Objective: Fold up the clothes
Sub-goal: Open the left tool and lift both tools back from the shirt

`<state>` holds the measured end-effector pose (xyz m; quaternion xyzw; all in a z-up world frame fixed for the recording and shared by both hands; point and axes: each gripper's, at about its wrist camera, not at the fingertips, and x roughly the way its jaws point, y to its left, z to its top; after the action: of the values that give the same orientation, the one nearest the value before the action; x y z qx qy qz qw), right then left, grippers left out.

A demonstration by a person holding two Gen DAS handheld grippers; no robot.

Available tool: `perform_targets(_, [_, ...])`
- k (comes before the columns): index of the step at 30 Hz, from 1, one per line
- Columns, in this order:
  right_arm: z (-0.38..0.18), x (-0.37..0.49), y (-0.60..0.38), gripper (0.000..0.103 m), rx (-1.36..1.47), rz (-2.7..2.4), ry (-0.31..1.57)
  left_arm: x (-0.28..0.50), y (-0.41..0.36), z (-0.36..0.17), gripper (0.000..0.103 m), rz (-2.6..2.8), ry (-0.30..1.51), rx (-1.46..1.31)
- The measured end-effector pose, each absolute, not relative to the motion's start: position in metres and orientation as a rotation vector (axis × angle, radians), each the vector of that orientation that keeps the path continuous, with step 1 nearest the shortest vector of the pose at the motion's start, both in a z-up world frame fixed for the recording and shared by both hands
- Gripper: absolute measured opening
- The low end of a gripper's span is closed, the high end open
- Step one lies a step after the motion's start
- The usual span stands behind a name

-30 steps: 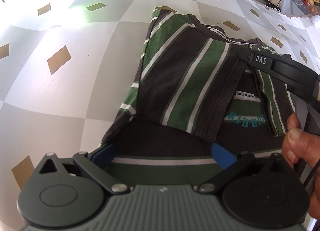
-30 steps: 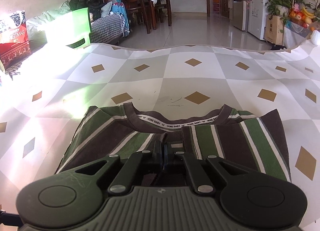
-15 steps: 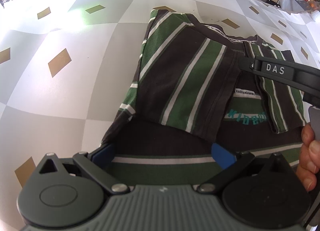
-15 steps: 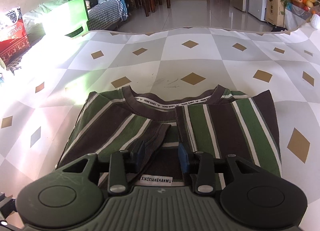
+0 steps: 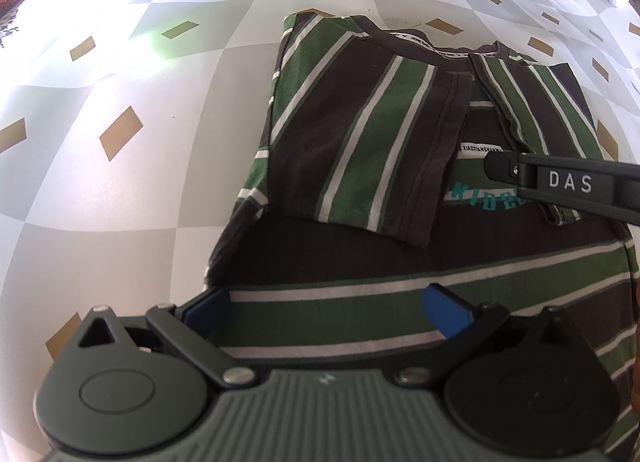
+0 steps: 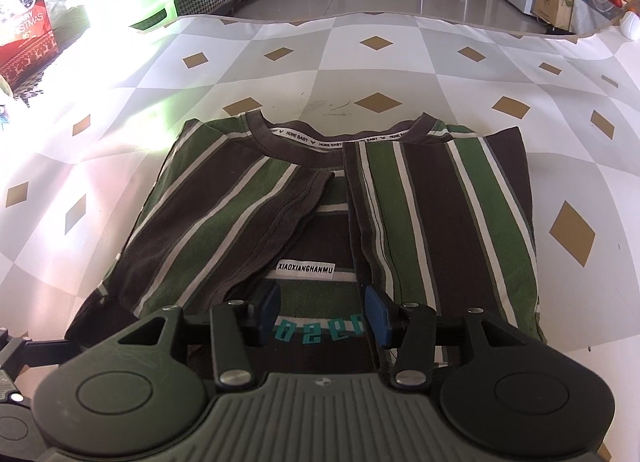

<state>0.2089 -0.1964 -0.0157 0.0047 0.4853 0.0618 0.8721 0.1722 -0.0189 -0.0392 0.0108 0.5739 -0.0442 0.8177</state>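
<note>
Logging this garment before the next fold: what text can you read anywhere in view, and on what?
"HONE BABY", repeated: tape inside the shirt collar.
"XIAOXIANGHANMU": white label on the shirt front.
"DAS": finger of the right tool, seen from the left wrist.
Teal print on the shirt: partly covered, not readable whole.
"...MAS": red bag, rest cut off.

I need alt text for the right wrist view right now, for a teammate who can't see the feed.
A green, brown and white striped shirt lies flat on a diamond-patterned mat, both sides folded in toward the middle under its collar. The right claw hovers over the shirt's near end, its blue fingers opening with nothing gripped between them.
</note>
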Motion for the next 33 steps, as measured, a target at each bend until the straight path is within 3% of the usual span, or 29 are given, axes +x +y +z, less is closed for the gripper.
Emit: perform_targets(33, [-0.002,0.111,-0.236,0.048,0.08,0.017,1.154,0.099,-0.054,-0.025,0.103,-0.102,1.132,0.149])
